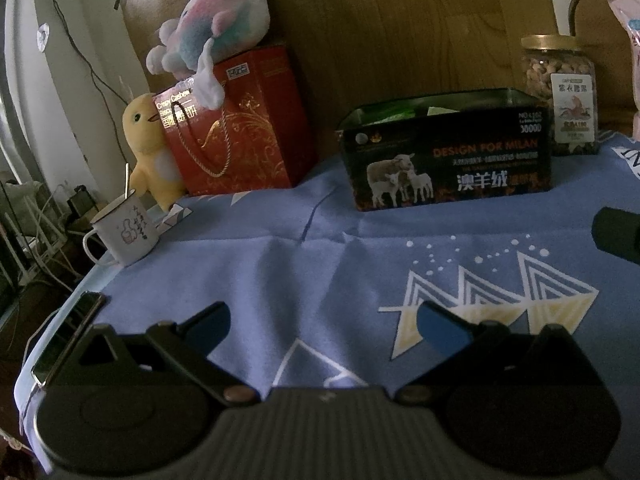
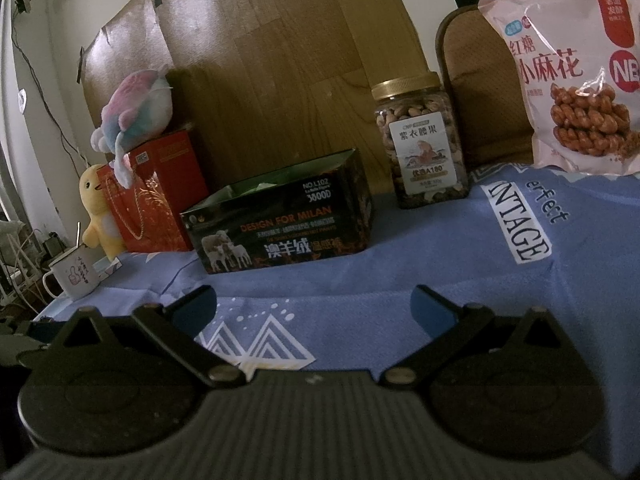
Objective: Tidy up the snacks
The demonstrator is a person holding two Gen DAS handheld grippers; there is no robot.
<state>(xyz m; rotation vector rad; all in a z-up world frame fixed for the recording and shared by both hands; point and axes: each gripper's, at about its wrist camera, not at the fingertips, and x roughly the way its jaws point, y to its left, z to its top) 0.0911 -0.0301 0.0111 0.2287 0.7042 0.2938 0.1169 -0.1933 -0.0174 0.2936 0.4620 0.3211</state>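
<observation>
Both grippers are empty and wide apart right now. Left gripper (image 1: 322, 322) hangs low over the blue cloth (image 1: 280, 256), nothing btwn the fingers; right gripper (image 2: 314, 306) same, fingers spread, just cloth under it. In the left view I can see a dark bit of the right gripper at the right edge, so the two sit near each other, side by side.

The snacks: nut jar (image 2: 424, 144) w/ gold lid stands upright at the far side, just right of the dark open-top box (image 2: 280, 224) with sheep on it. Far right, the pink snack bag (image 2: 576, 72) leans upright behind the cloth edge. The box looks like it already has smth green inside, can't tell what. I'd guess that box is the bin for the snacks, but that's my read only.

On the far left: red gift bag (image 1: 240, 128) w/ a plush fish (image 1: 216, 24) on top, a yellow plush duck (image 1: 150, 148) touching it, and a white mug (image 1: 124, 228) near the left edge. I'll steer clear of those.

Step in hand, as I judge it: pre-grasp, nothing picked yet. Next move prob calls for the right gripper to go fwd and right to the jar or bag. The jar is wide, so the jaws need to stay fully spread and come in level; the bag is floppy, so pinch the top edge. The left gripper can steady the box if it slides.
</observation>
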